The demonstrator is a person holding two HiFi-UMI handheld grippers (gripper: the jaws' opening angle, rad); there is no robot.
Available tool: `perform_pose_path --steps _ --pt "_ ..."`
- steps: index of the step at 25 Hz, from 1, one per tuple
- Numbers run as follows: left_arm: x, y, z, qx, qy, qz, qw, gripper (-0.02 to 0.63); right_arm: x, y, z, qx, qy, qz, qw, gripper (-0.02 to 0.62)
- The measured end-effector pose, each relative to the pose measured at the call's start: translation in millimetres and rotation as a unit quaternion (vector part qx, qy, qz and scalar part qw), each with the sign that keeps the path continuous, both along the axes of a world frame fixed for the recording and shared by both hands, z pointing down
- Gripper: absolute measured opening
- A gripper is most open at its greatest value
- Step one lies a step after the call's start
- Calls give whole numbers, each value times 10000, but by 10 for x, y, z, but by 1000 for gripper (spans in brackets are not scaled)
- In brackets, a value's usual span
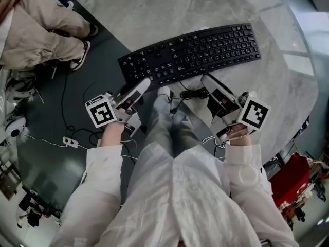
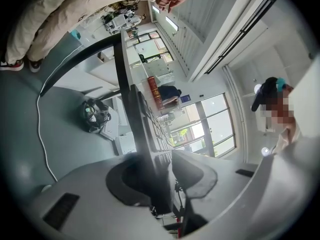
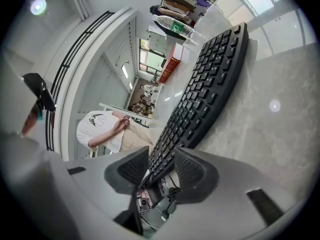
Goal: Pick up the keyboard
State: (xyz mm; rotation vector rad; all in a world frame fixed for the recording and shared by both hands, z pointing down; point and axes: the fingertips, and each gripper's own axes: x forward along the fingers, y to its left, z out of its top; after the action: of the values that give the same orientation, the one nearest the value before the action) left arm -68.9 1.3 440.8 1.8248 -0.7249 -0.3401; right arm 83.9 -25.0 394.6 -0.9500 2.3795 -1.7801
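Observation:
A black keyboard point(image 1: 190, 53) lies on the round marble table point(image 1: 154, 9), its front edge near the table's rim. My left gripper point(image 1: 144, 84) is at the keyboard's left front corner. In the left gripper view the keyboard point(image 2: 137, 119) shows edge-on and the left gripper point(image 2: 160, 179) is shut on it, both pads against it. My right gripper point(image 1: 208, 81) is at the front edge, right of the middle. In the right gripper view the keyboard point(image 3: 210, 84) has its edge between the jaws of the right gripper point(image 3: 161, 171), which stand open around it.
The keyboard's black cable point(image 1: 193, 93) hangs in loops off the table's rim between the grippers. My legs point(image 1: 164, 127) are below it. A seated person point(image 1: 36, 30) is at the far left. Cables and a power strip point(image 1: 69, 142) lie on the floor; a red bag point(image 1: 290, 181) is at the right.

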Motion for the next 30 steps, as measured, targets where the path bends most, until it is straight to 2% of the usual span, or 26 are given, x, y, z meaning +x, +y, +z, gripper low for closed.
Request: perform_pose_path --steps 5,13,21,30 --pt "5 4 -6 106 282 9 9995 127 -1 11 -4 21 -47 -40 10000 173" --pt "52 72 64 78 -113 164 9998 150 -19 27 -14 43 -49 -82 9999 173" --pt "-40 143 93 -34 -504 89 9987 243 -72 33 -97 116 -99 -137 9998 173" --pt "-177 179 115 -103 -795 -7 9968 255 -115 13 -190 272 -95 -194 9994 173"
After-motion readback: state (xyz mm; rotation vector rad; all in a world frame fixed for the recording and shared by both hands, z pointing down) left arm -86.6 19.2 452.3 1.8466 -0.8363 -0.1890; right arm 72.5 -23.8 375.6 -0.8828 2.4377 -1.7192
